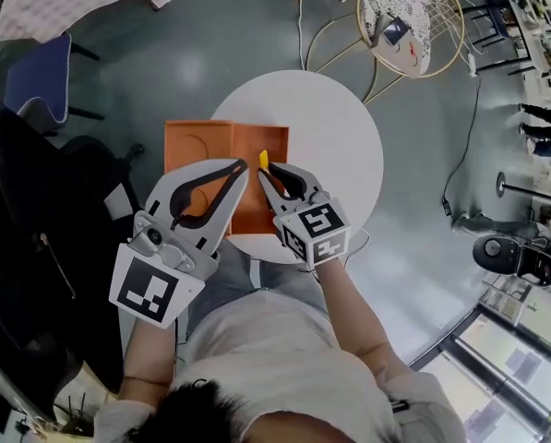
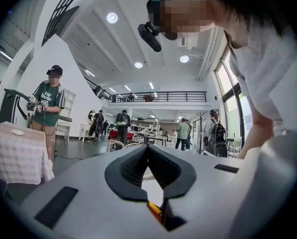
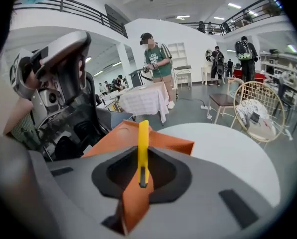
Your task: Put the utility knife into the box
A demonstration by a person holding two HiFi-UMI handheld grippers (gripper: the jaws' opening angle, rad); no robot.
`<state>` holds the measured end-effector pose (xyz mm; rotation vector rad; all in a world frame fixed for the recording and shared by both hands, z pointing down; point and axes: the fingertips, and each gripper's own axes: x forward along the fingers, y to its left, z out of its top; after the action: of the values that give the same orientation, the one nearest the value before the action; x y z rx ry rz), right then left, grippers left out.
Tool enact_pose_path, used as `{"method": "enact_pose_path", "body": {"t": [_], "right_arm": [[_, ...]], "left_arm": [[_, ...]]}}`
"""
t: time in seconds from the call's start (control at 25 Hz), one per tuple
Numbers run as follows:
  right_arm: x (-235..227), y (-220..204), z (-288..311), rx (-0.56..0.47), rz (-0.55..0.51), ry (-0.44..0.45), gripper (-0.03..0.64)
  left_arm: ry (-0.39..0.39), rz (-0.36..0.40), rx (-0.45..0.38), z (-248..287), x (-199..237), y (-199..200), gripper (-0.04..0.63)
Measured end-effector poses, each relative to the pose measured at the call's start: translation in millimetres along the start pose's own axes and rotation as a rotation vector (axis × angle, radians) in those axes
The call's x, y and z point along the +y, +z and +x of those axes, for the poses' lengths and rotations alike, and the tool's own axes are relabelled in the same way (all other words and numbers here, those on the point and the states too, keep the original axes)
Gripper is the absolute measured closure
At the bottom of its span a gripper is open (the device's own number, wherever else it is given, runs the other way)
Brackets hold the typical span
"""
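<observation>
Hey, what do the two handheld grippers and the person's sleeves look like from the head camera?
Both the left gripper and right gripper are light grey, with curved jaws lined in black pads. Each carries a cube of black-and-white square markers. The shirt sleeves are short and pale.

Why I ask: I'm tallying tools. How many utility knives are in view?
1. The yellow utility knife is clamped in the right gripper, above the open orange box on the white table. Another could lie hidden in the box.
</observation>
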<state>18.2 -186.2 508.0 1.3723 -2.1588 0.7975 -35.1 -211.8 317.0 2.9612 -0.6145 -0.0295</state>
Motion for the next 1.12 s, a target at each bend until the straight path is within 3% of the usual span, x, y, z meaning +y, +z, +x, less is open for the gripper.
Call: {"method": "enact_pose_path", "body": {"t": [0.52,0.76,1.12], "right_arm": [[-10,-50,41,0.281,0.043,-0.106,0.549],[-12,-62,51,0.400,-0.016,-0.152,0.549],[-9,-83,60,0.597,-0.250,-0.191,0.548]], "left_arm": [[0.025,-0.021,0.013,-14,16,-7,0.586],[0.037,-0.032,0.013,-19,23,-12,0.586],[0.058,-0.053,0.009,-30,35,-15,0.586]]}}
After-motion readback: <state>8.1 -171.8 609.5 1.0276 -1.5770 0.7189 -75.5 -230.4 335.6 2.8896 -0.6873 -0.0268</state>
